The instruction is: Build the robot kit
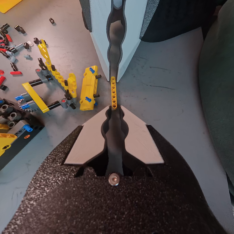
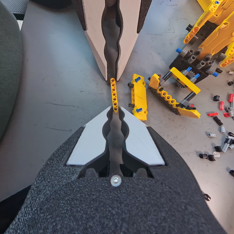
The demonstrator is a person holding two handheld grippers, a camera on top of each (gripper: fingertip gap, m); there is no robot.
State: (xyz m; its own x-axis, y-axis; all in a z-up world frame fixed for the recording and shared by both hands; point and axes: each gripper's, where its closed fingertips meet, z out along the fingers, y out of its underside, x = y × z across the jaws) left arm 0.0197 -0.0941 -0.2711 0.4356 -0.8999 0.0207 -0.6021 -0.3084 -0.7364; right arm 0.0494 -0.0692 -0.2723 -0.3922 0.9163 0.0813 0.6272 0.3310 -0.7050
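1. Left wrist view, left gripper (image 1: 114, 107): we see its two pale grey printed fingers with black wavy inner pads drawn close together, clamped on the near end of a slim yellow plastic beam with a row of round holes (image 1: 113, 93).
2. Same view, right gripper (image 1: 113, 79): it enters from the top of the picture, tips pointing back at ours, closed on the far end of the same beam. We note the beam's long axis runs straight away from the left gripper, in line with both pairs of fingers, and both grippers meet it end-on, one at each end.
3. Same view, surroundings: a chunky yellow panel block with blue and black pins (image 1: 89, 88) lies just left of the beam, apart from it; beyond it, a yellow-and-grey open frame on black axles (image 1: 50, 87). Both rest on the scuffed grey tabletop (image 1: 158, 88).
4. Right wrist view, right gripper (image 2: 115, 108): we find its fingers narrowed onto the near end of the holed beam (image 2: 114, 94).
5. Same view, left gripper (image 2: 112, 79): it comes from the top, closed on the far end. The beam spans the gap between the two grippers, tilted a little; whether it touches the table we cannot tell.
6. Same view, surroundings: the panel block (image 2: 138, 97) sits just right of the beam, the frame (image 2: 174, 92) farther right.
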